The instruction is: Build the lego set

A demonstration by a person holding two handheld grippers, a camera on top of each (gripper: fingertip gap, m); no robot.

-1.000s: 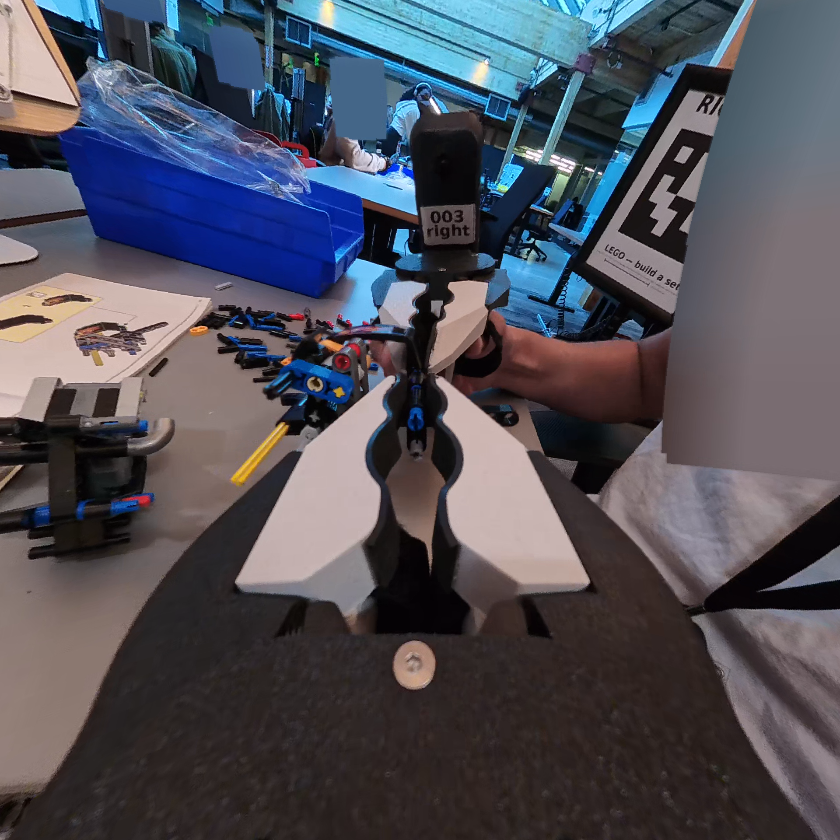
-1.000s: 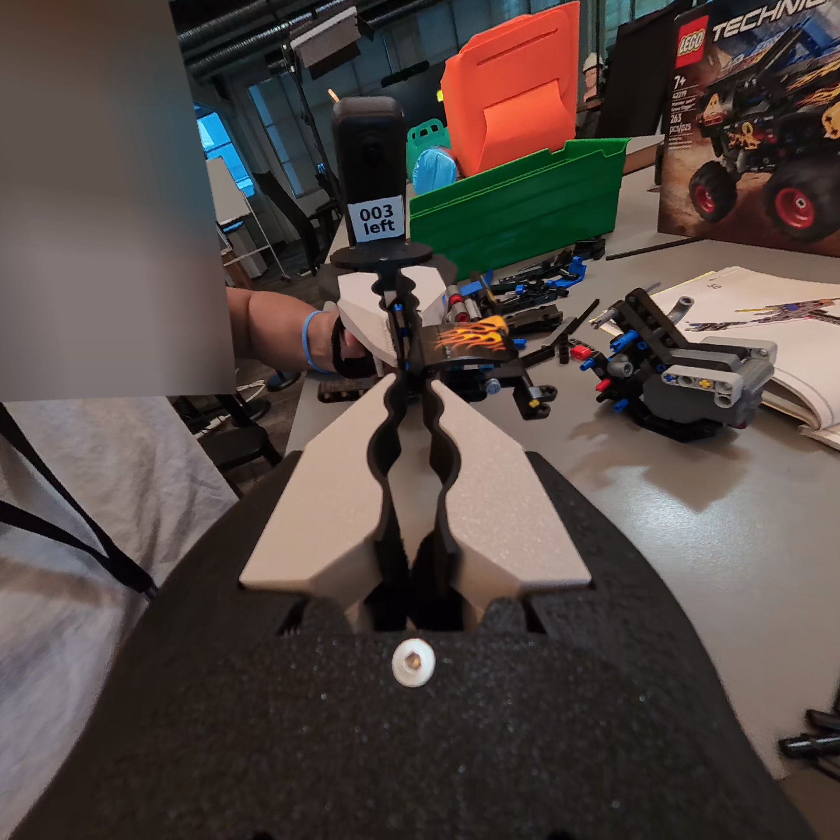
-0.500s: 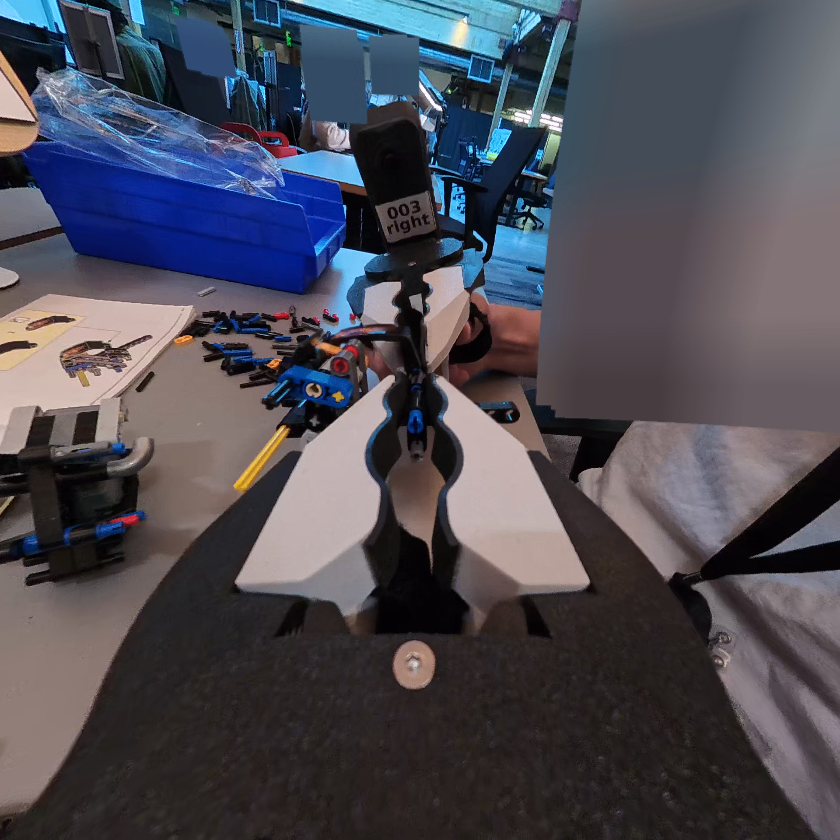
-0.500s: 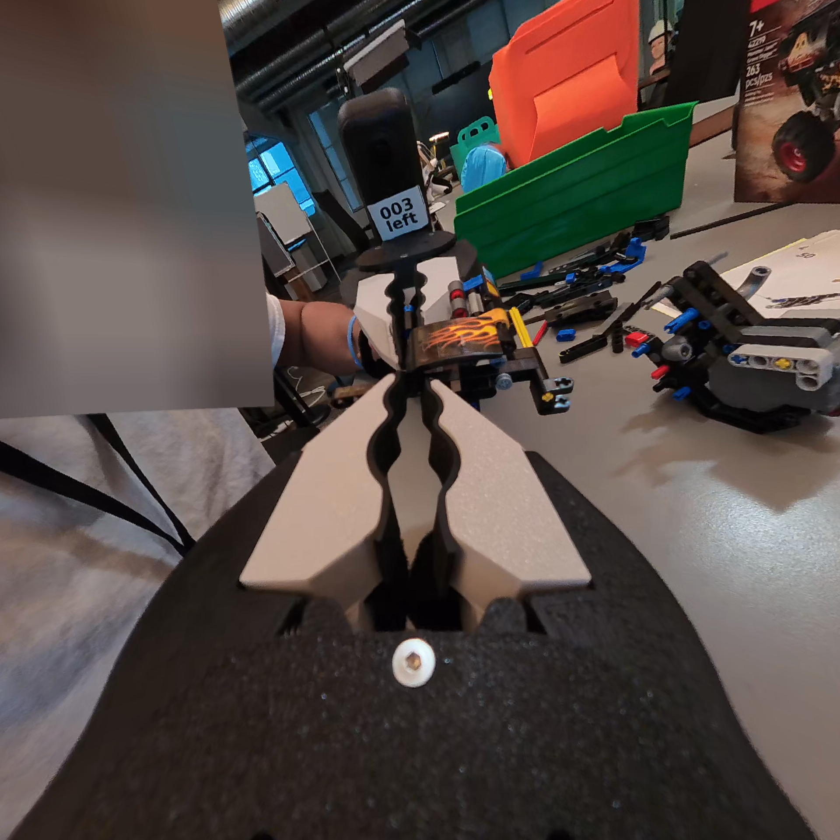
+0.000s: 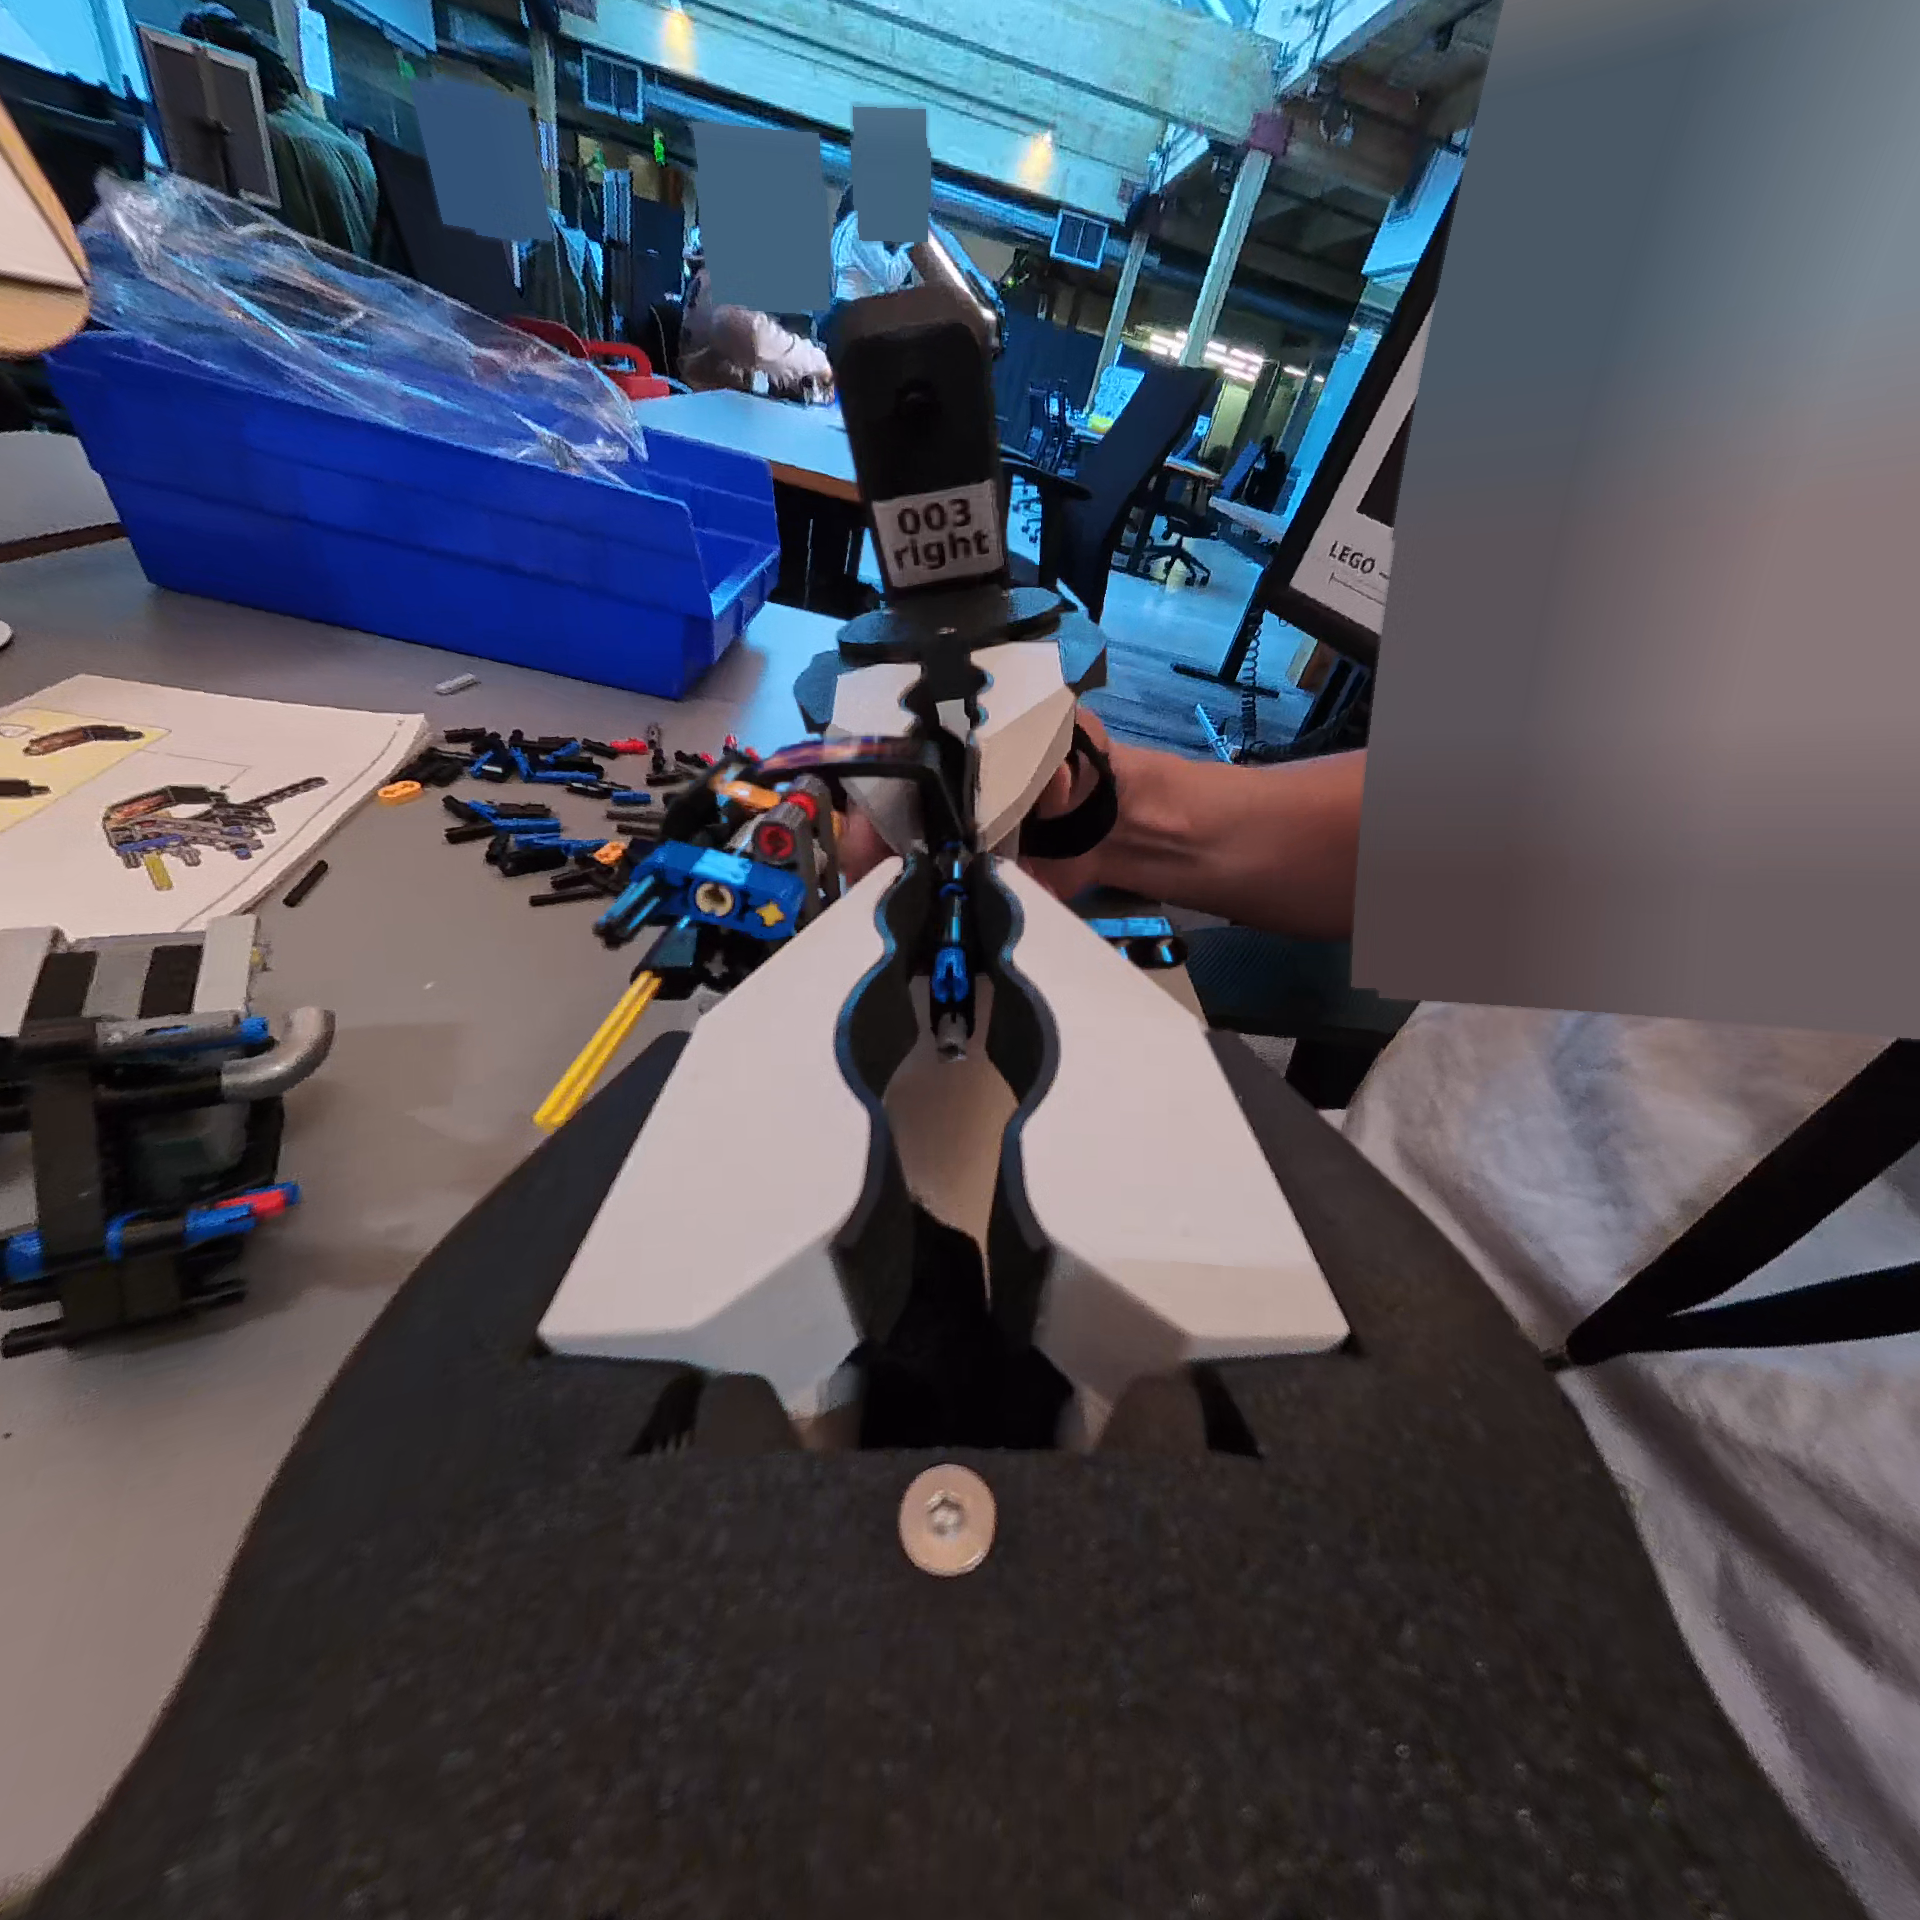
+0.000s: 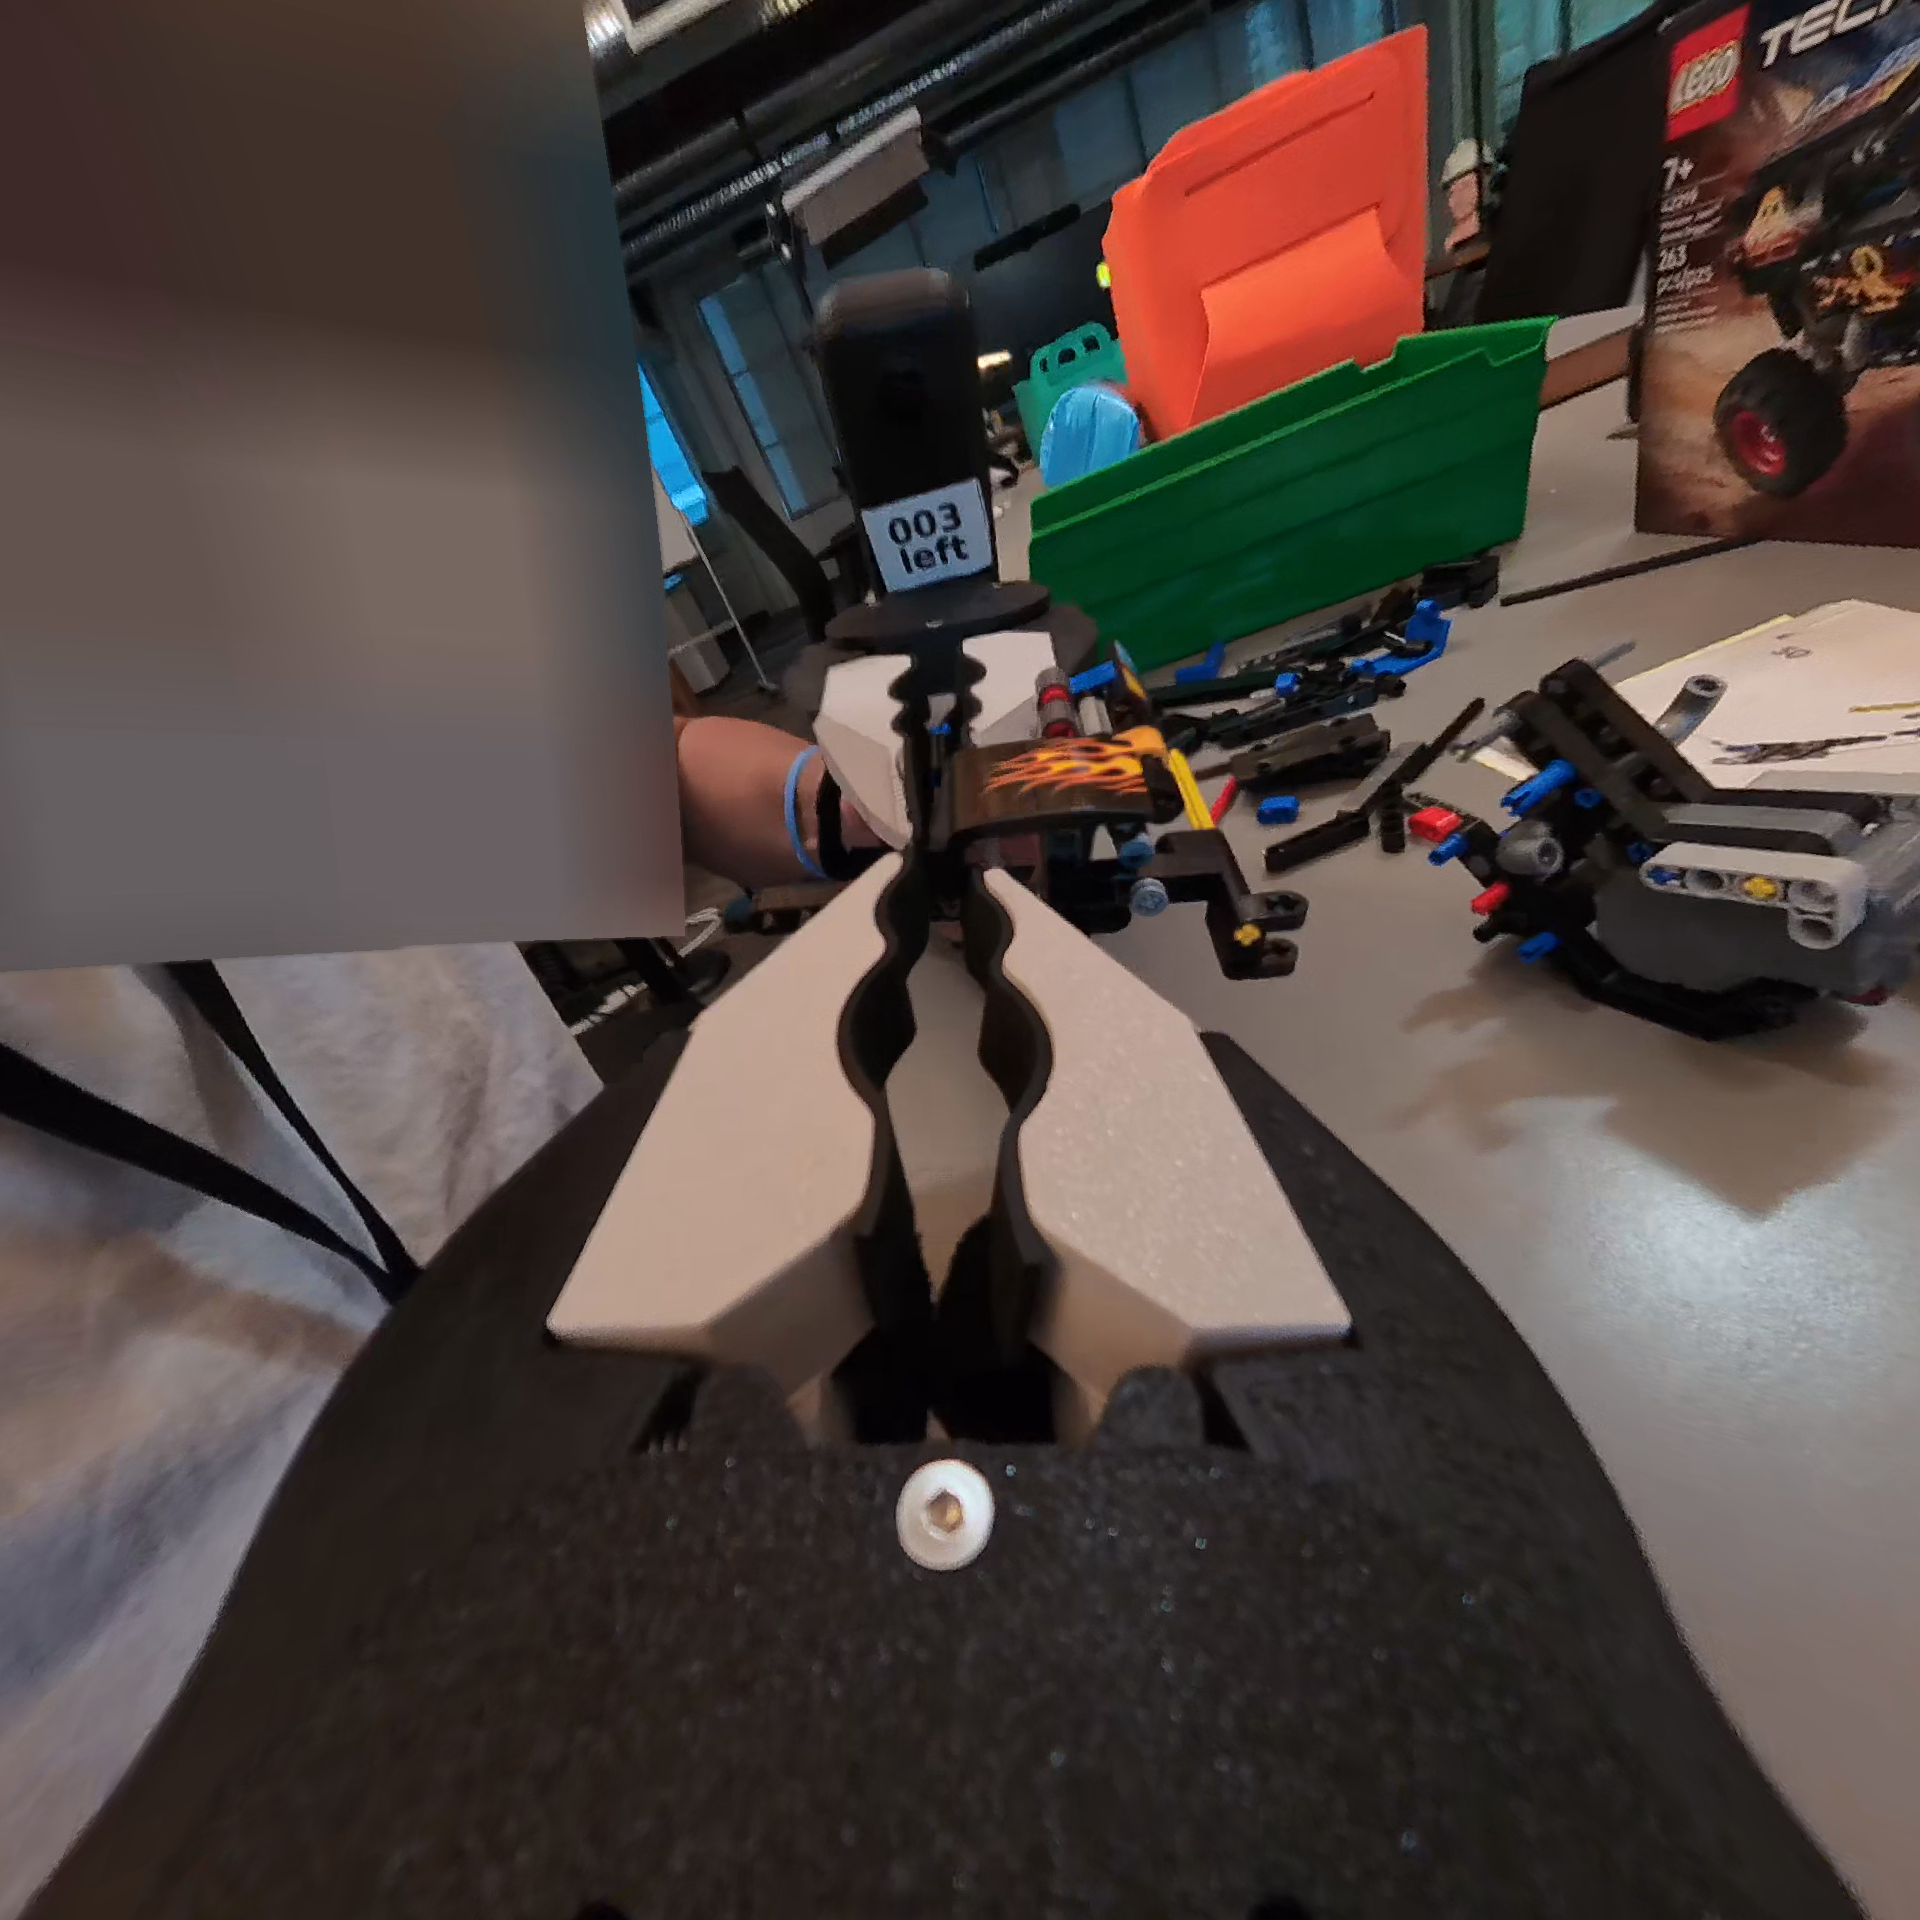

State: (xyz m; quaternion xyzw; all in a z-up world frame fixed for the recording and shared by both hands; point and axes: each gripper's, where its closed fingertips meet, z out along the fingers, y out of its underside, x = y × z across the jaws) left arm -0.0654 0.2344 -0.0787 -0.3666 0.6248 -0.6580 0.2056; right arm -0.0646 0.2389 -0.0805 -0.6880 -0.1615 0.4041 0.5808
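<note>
My left gripper (image 5: 951, 868) is shut on a thin blue pin with a grey end (image 5: 948, 992) that lies along the gap between its fingers. My right gripper (image 6: 940, 873) is shut on the edge of a black Lego assembly with a flame-printed panel (image 6: 1070, 779). The two grippers meet tip to tip above the table's near edge. The right gripper (image 5: 951, 748) faces me in the left wrist view, and the assembly's blue block (image 5: 727, 899) and yellow axle (image 5: 597, 1049) hang to its left. The left gripper (image 6: 925, 727) faces me in the right wrist view.
A grey and black sub-build (image 5: 125, 1122) (image 6: 1714, 894) stands on the grey table. Loose small parts (image 5: 540, 779) (image 6: 1330, 707) lie beyond it, beside an open instruction booklet (image 5: 187, 790). A blue bin (image 5: 416, 540), a green bin (image 6: 1299, 520) and the set's box (image 6: 1787, 312) stand farther back. Less than 4 cm separates the two grippers' tips.
Both grippers stay tip to tip and keep hold of their pieces. The pair has shifted and tilted slightly, so the background swings in both views.
</note>
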